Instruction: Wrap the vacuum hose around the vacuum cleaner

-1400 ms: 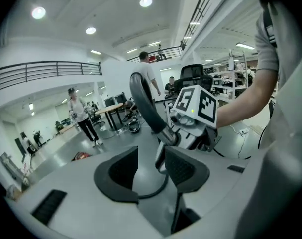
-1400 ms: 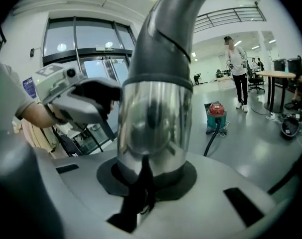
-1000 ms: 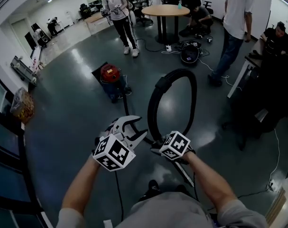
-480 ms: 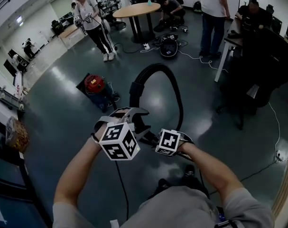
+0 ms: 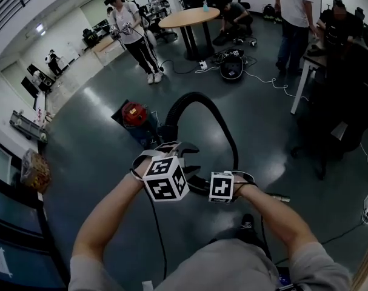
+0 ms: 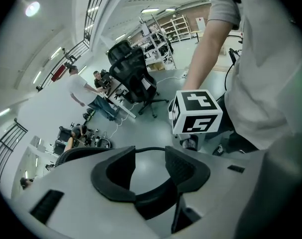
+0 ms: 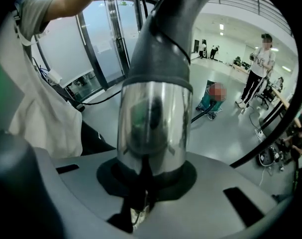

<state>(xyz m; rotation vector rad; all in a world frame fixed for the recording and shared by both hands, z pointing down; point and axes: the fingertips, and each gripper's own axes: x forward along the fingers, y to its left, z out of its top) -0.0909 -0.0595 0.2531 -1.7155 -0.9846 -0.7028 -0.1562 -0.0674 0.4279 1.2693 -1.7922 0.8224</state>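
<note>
Bare floor (image 5: 90,153) is lying open to the left of the vacuum cleaner (image 5: 134,115). The hose (image 5: 179,107) is arching across the way ahead, and a dark chair (image 5: 344,99) is blocking the right side.

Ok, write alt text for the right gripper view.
The right gripper has its jaws shut on the shiny metal tube at the end of the vacuum hose, which arcs overhead and comes down the right side. Behind are a grey floor, glass doors at left and a standing person at right.
</note>
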